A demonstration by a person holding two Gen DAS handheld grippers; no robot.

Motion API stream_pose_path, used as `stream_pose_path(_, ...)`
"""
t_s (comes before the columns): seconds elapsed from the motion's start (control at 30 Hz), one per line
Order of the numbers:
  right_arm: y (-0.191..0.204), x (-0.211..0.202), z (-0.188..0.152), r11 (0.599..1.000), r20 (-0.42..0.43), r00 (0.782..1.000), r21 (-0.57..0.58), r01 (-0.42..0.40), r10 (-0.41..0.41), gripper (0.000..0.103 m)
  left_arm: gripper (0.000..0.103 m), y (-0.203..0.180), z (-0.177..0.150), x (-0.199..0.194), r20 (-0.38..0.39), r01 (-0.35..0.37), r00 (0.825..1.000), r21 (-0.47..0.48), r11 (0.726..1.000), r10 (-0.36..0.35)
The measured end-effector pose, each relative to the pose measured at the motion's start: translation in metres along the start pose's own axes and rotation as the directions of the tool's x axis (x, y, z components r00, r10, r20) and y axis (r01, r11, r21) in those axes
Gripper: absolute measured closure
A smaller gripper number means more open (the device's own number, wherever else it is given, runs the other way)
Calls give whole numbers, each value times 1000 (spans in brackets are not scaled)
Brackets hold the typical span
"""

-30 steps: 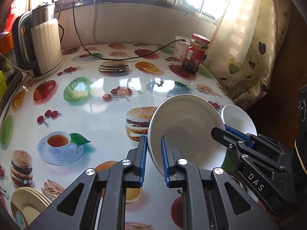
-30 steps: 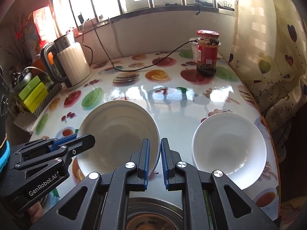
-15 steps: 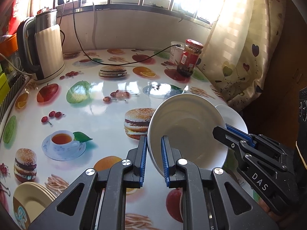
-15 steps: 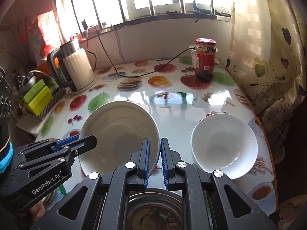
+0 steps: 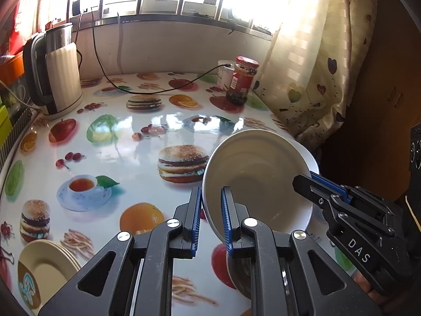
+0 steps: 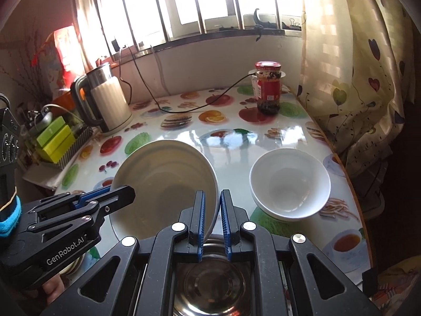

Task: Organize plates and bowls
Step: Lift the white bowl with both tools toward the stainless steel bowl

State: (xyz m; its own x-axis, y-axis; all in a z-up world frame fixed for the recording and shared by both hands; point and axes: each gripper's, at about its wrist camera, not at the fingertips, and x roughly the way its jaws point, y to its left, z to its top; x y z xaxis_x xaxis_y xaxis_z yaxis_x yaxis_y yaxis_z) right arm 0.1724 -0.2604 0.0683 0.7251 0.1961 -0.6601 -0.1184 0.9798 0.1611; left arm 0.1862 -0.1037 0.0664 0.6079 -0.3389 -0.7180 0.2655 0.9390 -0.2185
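1. L gripper (image 5: 211, 217) is clamped on the near-left rim of the white plate (image 5: 259, 181); I see the rim pinched between its blue pads.
2. R gripper (image 6: 211, 221) is clenched on the opposite rim of the same plate, at about 5 o'clock of the plate in the R wrist view.
3. The plate is held between the two, tilted, clear of the table (image 5: 126, 144). In the L view the R gripper comes in at 3 o'clock of the plate; in the R view the L gripper comes in at 8 o'clock.
4. A white bowl (image 6: 289, 184) sits on the table at 3 o'clock from the plate in the R view, near the table's right edge, apart from the plate.
5. A steel bowl (image 6: 213, 284) lies directly under the R gripper, at 6 o'clock, partly hidden by the fingers.
6. A stack of cream plates (image 5: 44, 268) sits at 8 o'clock in the L view, at the table's near-left edge.
7. Far side: kettle (image 5: 60, 71) at 10 o'clock, red-lidded jar (image 5: 242, 81) at 1 o'clock, a black cable (image 5: 147, 89) running between them.
8. A curtain (image 6: 355, 65) hangs along the right side.
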Motion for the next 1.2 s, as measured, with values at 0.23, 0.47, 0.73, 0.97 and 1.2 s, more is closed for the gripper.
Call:
stream_pose_path(0.23, -5, -17, -15, 999, 3, 1000, 31, 23, -24, 90, 87, -12, -11, -5, -13, 31, 999, 24, 999, -31)
stream_pose_path(0.47, -9, -29, -28, 998, -3, 999, 48, 47, -47, 90, 87, -21, -19, -7, -28, 49, 998, 42, 998, -48)
stream_pose_path(0.73, -18, -38, -45, 994, -17, 998, 85, 63, -62, 90, 87, -34, -33, -1, -73, 71, 995, 68, 995, -66)
stream_pose_path(0.97, -27, -38, -62, 992, -47, 997, 109, 71, -66, 90, 87, -39, -43, 5, -116, 77, 991, 76, 994, -68)
stream_pose_path(1.2, -30, -33, -70, 989, -72, 995, 126, 72, -63, 90, 87, -38, -47, 10, -140, 76, 988, 69, 995, -65)
